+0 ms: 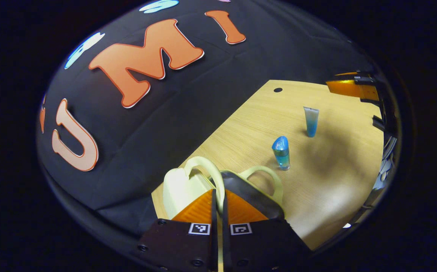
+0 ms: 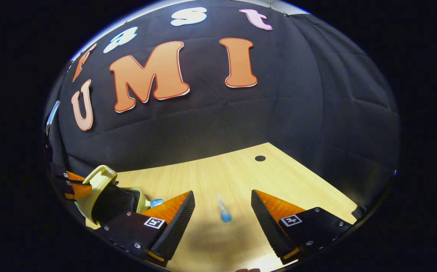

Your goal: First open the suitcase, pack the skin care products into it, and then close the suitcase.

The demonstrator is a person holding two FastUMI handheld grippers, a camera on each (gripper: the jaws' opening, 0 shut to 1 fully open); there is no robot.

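here, in the left gripper view, the left gripper [image 1: 218, 196] sits at the bottom centre, its fingers drawn together on the raised lid edge of the pale yellow suitcase [image 1: 182, 185]. on the wooden table [image 1: 339, 177], right of centre, a blue bottle [image 1: 281, 152] and a blue tube [image 1: 311, 121] stand upright and apart. in the right gripper view, the right gripper [image 2: 222, 209] is spread wide at the bottom, holding nothing; the tube shows between its fingers. the suitcase lies at lower left.
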